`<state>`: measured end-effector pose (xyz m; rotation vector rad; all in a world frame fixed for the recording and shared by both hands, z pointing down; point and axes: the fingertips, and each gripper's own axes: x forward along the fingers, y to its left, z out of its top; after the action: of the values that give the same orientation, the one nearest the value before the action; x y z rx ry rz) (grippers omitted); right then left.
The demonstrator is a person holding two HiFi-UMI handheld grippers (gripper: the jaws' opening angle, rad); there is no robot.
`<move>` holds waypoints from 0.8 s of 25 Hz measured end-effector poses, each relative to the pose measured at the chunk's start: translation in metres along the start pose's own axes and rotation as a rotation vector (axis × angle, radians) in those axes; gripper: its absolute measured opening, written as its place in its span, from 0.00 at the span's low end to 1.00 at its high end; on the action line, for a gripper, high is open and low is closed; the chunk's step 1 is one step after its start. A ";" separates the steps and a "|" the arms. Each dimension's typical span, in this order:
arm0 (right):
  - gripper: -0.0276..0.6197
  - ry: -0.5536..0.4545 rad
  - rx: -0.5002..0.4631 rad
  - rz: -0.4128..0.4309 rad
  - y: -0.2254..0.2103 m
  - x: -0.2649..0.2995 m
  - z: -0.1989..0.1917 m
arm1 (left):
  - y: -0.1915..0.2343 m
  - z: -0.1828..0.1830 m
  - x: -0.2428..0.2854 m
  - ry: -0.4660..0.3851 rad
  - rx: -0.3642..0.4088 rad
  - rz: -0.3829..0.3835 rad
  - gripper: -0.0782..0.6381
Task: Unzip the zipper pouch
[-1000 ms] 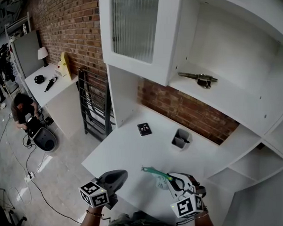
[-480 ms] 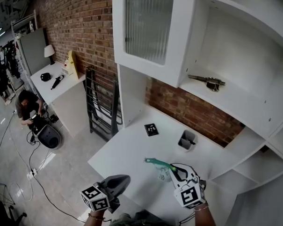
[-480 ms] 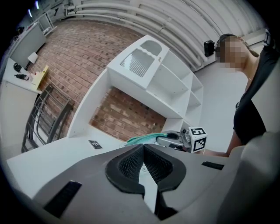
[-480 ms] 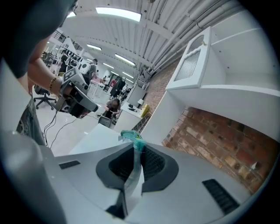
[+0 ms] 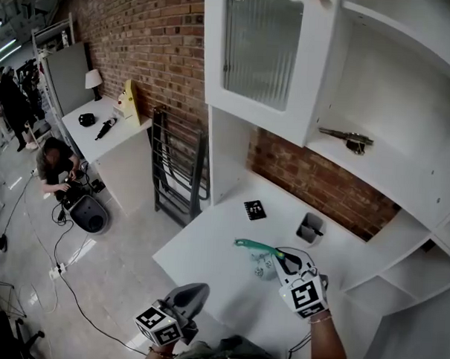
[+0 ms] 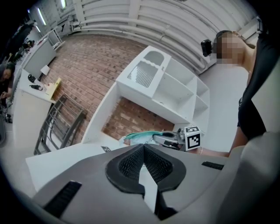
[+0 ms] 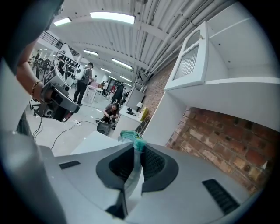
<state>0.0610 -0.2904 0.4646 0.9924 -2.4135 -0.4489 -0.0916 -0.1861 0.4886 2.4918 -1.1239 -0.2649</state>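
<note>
Head view: above the white desk point(image 5: 221, 234), the right gripper point(image 5: 280, 254) pinches the teal-edged zipper pouch point(image 5: 255, 248) — the left gripper point(image 5: 202, 289), jaws together and empty, hangs at the desk's near edge.

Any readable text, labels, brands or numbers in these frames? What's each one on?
No text reads in any view.
Left cube, on the left gripper: square marker pattern only, no letters.
Right cube, on the right gripper: same.
Black card on the white table: white marks, too small to read.
Zipper pouch: print, if any, too small.
Yellow object on the far desk: blurred, unreadable.
</note>
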 end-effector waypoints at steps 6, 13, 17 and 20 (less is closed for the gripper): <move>0.07 -0.019 0.055 -0.011 -0.010 0.025 0.006 | 0.007 0.006 -0.012 -0.010 0.007 0.034 0.11; 0.07 -0.026 0.161 -0.025 -0.022 0.048 -0.001 | 0.000 0.014 -0.015 -0.061 0.035 0.008 0.11; 0.07 -0.022 0.210 -0.038 -0.030 0.058 -0.012 | -0.005 0.019 -0.013 -0.079 0.076 -0.004 0.11; 0.07 -0.022 0.256 -0.047 -0.036 0.063 -0.018 | -0.001 0.015 -0.012 -0.037 0.118 0.023 0.11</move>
<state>0.0525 -0.3620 0.4825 1.1585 -2.5159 -0.1695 -0.1040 -0.1808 0.4750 2.5841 -1.2146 -0.2454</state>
